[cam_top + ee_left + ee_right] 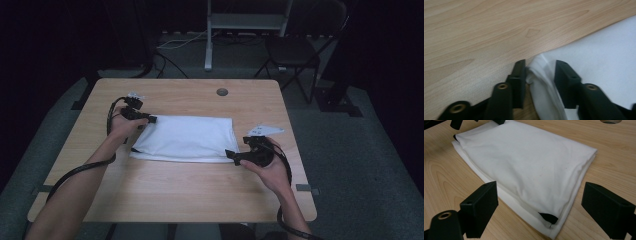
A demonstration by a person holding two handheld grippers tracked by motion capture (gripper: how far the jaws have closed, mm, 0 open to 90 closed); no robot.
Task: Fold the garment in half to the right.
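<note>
1. while the folded white cloth [185, 138] lies flat in the middle of the wooden table [165, 195], the person has a gripper at each of its ends.
2. left gripper [540, 75] is at the cloth's far left corner; its jaws stand narrow with a bunched fold of white fabric between them, one pad touching it, the other just clear.
3. right gripper [539, 207] sits at the near right corner, jaws spread wide on either side of the corner and not touching it.
4. a small black patch [548, 217] peeks out between the layers at that corner.
5. a round hole [222, 92] in the tabletop lies beyond the cloth.
</note>
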